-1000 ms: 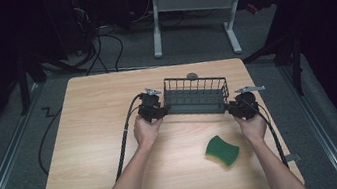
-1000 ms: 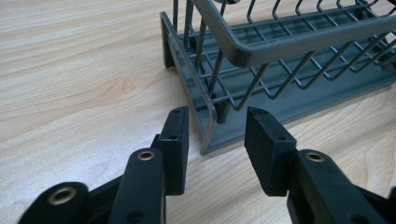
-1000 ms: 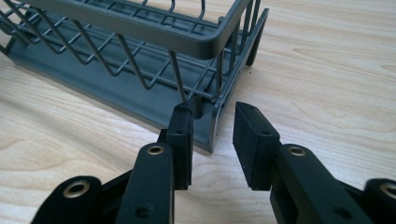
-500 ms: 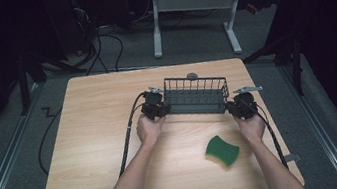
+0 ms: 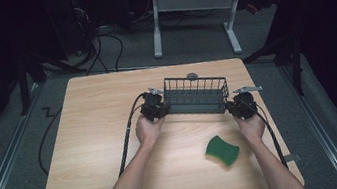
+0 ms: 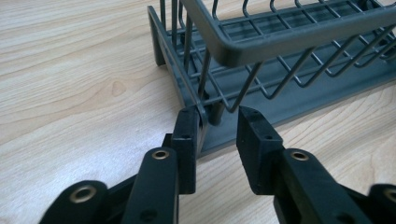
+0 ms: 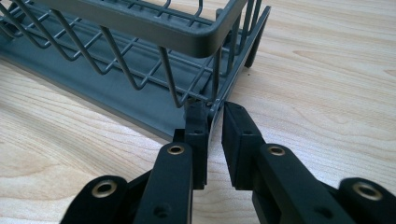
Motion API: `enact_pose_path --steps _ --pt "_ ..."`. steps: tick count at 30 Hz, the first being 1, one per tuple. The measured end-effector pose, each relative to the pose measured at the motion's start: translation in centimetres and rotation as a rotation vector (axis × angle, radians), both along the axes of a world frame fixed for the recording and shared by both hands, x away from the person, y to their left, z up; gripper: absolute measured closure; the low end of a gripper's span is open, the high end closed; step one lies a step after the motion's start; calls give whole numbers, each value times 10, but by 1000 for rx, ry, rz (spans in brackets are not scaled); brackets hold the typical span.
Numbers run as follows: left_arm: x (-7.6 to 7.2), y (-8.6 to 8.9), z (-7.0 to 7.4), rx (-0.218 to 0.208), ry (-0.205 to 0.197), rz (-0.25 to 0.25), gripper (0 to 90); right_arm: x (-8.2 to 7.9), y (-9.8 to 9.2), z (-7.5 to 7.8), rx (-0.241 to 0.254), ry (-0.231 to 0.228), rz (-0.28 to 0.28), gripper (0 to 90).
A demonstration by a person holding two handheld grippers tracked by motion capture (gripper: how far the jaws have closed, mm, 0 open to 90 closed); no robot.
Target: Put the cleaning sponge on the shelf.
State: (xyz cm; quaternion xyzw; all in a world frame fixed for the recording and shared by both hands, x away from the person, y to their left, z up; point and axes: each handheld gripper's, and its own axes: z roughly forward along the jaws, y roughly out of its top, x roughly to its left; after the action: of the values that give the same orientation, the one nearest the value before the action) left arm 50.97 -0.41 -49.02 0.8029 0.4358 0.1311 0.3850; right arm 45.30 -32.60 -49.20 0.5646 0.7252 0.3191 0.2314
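Wooden table [image 5: 92,136], grippers at wire basket [image 5: 196,95] corners

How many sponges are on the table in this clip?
1. A green sponge lies on the table near its front right, in front of the wire rack and beside the person's right forearm.

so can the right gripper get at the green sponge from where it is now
Probably yes. The sponge lies on bare table just beside the right forearm, nothing over it. But the right gripper has just been closing on the wire basket's corner, which sits between its jaws, so it must let go first.
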Motion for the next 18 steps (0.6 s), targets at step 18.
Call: enact_pose_path --steps 18 --pt "9 0 -6 10 16 41 777 6 5 6 -31 19 18 836"
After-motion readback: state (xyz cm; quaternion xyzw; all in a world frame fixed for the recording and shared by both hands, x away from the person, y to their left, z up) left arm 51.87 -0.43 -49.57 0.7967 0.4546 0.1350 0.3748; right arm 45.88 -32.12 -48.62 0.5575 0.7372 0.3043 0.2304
